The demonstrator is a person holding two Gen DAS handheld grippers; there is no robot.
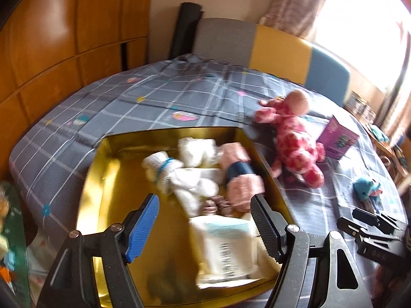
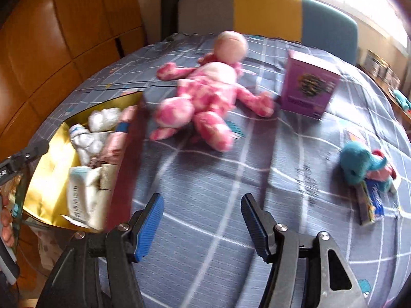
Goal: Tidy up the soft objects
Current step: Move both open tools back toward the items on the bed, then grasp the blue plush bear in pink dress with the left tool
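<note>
A gold box [image 1: 102, 179] sits on the checked cloth and holds white rolled socks [image 1: 164, 169], a pink roll with a blue band [image 1: 239, 172] and a white packet [image 1: 223, 246]. My left gripper [image 1: 203, 223] is open and empty, over the box. A pink plush toy [image 2: 205, 95] lies on the cloth right of the box [image 2: 46, 164]; it also shows in the left wrist view [image 1: 295, 138]. A small teal plush [image 2: 359, 164] lies at the right. My right gripper [image 2: 203, 223] is open and empty, above bare cloth, short of the pink plush.
A purple carton [image 2: 308, 87] stands behind the pink plush. A flat colourful packet [image 2: 370, 205] lies under the teal plush. A grey, yellow and blue headboard [image 2: 267, 12] rises at the far edge. Wooden cabinets [image 1: 64, 38] stand at the left.
</note>
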